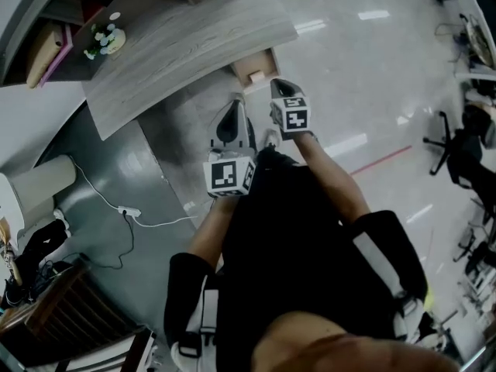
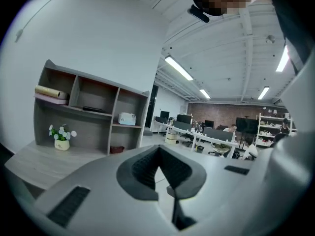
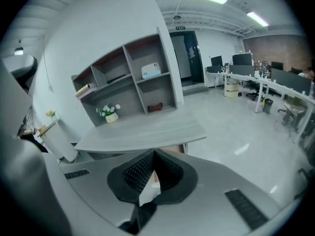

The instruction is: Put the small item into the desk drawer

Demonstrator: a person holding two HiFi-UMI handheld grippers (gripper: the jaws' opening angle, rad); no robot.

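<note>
The grey wooden desk (image 1: 186, 45) stands at the upper left, and its brown drawer (image 1: 254, 70) is pulled out under the front edge. A small white item (image 1: 256, 77) lies in the drawer. My right gripper (image 1: 277, 84) hovers just right of the drawer, jaws shut. In the right gripper view the right gripper (image 3: 153, 154) points at the desk (image 3: 147, 129), and a pale sliver shows in the slit behind the pads; I cannot tell whether it is held. My left gripper (image 1: 235, 103) is below the drawer, shut and empty (image 2: 158, 151).
A cubby shelf (image 3: 133, 77) with a small flower pot (image 3: 111, 113) stands behind the desk. A power strip with a white cable (image 1: 129, 211) lies on the floor at left. Office chairs (image 1: 457, 153) stand at the right, and a wooden chair (image 1: 70, 316) at the lower left.
</note>
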